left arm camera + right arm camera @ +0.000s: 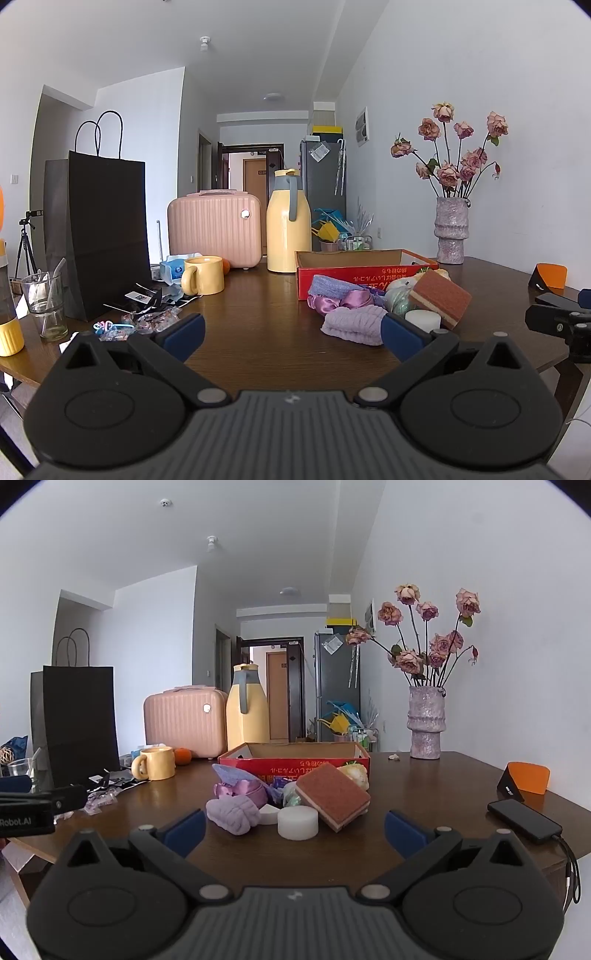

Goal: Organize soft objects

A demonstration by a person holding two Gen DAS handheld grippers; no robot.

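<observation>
Both claws stand spread wide with nothing between their blue pads: the left claw [291, 332] and the right claw [293, 825] each hover low over the dark, glossy wooden table [424, 786], tipped slightly downward toward a red cardboard box [291, 762].

Heaped just in front of that shallow, open-topped box lie the soft things. A ribbed lilac knitted piece [232, 812], knotted into a plump roll, sits nearest at the left of the heap. Beside it rests a short white foam cylinder [297, 822], smooth and matte. Leaning over the cylinder is a rectangular sponge [332, 795], tilted, with a coarse rust-brown scouring face over pale layers. Behind the knit lies a shiny purple satin scrunchie [242, 790], and a flat lavender-blue headband [231, 773] props against the box front.

Left of the box stands a rounded yellow mug [155, 763]; right of it, well apart, a rough speckled vase [425, 722] of dried roses and a flat black phone [524, 820].
</observation>
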